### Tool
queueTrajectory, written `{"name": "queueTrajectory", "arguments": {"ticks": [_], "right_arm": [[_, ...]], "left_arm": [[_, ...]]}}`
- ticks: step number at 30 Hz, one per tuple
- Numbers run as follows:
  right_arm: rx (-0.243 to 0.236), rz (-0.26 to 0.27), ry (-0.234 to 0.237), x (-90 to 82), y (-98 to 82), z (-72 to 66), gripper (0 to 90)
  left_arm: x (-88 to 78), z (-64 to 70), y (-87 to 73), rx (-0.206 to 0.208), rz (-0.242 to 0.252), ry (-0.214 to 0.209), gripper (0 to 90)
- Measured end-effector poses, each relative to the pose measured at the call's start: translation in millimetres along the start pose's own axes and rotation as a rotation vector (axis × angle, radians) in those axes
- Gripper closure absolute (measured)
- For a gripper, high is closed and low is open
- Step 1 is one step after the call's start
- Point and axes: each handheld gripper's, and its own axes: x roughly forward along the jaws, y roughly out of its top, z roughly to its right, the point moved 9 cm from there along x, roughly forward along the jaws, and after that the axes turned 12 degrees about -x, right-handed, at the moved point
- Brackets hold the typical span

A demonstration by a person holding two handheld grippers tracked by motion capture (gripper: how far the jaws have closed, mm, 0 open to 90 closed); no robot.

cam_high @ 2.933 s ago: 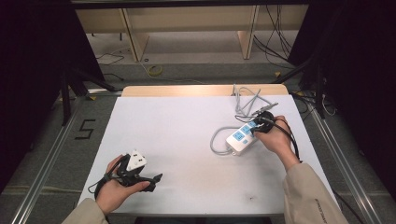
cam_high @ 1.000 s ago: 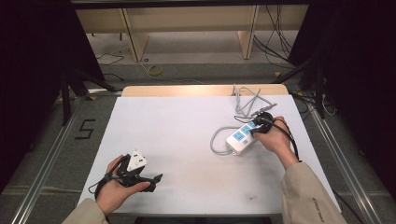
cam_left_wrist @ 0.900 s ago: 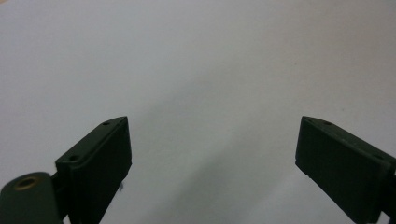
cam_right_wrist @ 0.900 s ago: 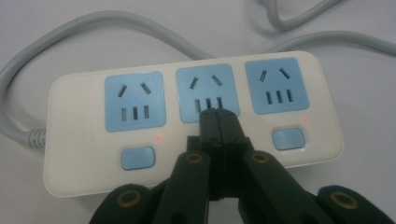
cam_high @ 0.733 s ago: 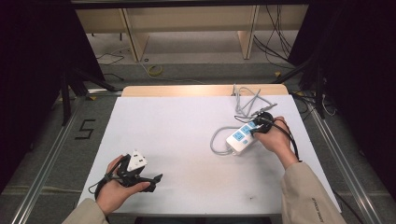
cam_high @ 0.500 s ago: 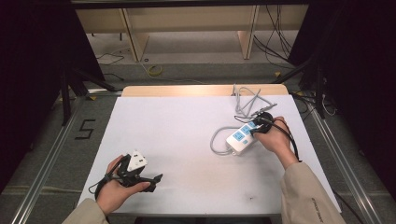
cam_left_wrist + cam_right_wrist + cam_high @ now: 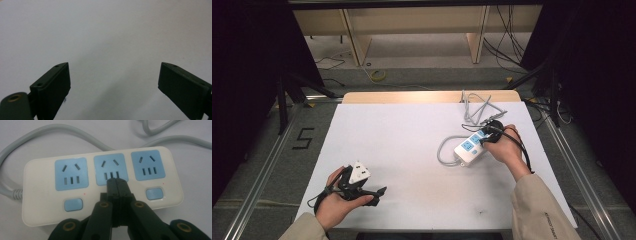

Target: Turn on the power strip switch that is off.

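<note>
A white power strip (image 7: pixel 468 148) with three blue sockets lies at the right of the white table (image 7: pixel 412 135). In the right gripper view the power strip (image 7: pixel 91 195) lies crosswise, each socket with a blue button below it. My right gripper (image 7: pixel 116 180) is shut, its tips resting against the lower slots of the middle socket; from above the right gripper (image 7: pixel 489 135) sits at the strip's far end. Near the front left edge my left gripper (image 7: pixel 374 192) is held low over bare table. Its jaws stand wide open with nothing between them (image 7: pixel 113 75).
The strip's grey cable (image 7: pixel 443 150) loops to its left, and the cable (image 7: pixel 62 131) curves behind it. More grey cable (image 7: pixel 477 110) is bunched at the back right. A wooden strip (image 7: pixel 427 96) edges the far side. Black cables trail from both grippers.
</note>
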Motion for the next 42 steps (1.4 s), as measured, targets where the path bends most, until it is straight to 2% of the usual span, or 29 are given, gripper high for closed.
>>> {"name": "queueTrajectory", "arguments": {"ticks": [3, 10, 11, 23, 25, 31, 35, 42], "right_arm": [[-0.001, -0.018, -0.002, 0.4, -0.4, -0.2, 90.0], [-0.001, -0.01, -0.003, 0.2, -0.6, -0.3, 90.0], [0.013, -0.006, 0.001, 0.1, -0.8, -0.2, 90.0], [0.039, 0.039, 0.012, -0.2, -2.8, 0.7, 90.0], [0.058, 0.053, 0.021, -0.3, -3.8, 1.4, 90.0], [0.046, 0.044, 0.021, -1.9, -2.8, 1.0, 90.0], [0.039, 0.039, 0.02, -2.7, -3.0, 0.6, 85.4], [0.043, 0.084, 0.016, -12.1, 0.5, 1.3, 83.4]], "left_arm": [[0.3, 0.3, 0.0, 0.007, -0.001, 0.0, 10.5], [0.2, 0.3, -0.1, 0.003, -0.001, 0.001, 10.5], [0.3, 0.1, -0.1, 0.001, 0.0, 0.001, 10.5], [0.6, -0.4, 0.0, 0.006, -0.002, 0.001, 10.6], [0.6, -0.2, 0.1, 0.008, -0.003, -0.001, 10.6], [0.6, -0.1, 0.1, 0.01, -0.002, -0.002, 10.7], [0.6, 0.1, 0.1, 0.01, -0.003, -0.003, 10.8], [0.5, 0.2, 0.0, 0.009, -0.002, -0.003, 10.8]]}}
